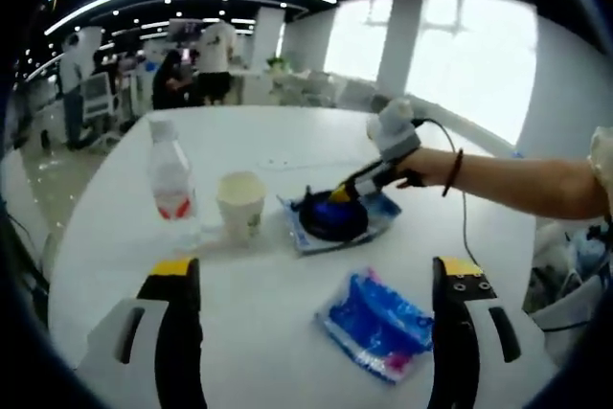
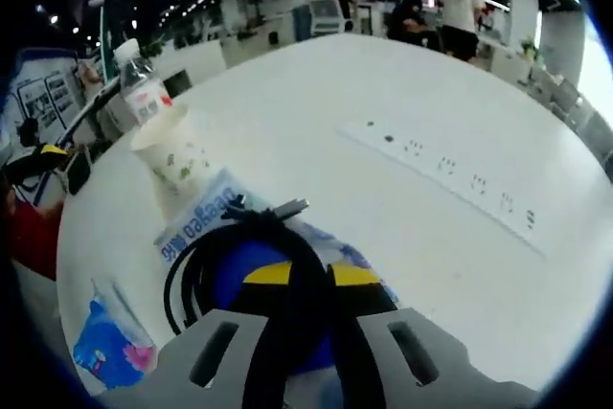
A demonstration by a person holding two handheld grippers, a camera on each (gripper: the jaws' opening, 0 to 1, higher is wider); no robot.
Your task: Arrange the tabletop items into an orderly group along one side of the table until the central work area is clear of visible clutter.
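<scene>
While the left gripper (image 1: 316, 280) hangs wide open and empty, the right gripper (image 2: 306, 275) has its jaws closed on the limp, light black cable coil (image 1: 332, 217), best pinched across its bundled loops.

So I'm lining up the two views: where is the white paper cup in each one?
Left gripper view: white paper cup left of centre, beside the clear plastic bottle.
Right gripper view: the cup upper left, tilted, in front of that bottle.
Shared landmark: the bottle.
</scene>
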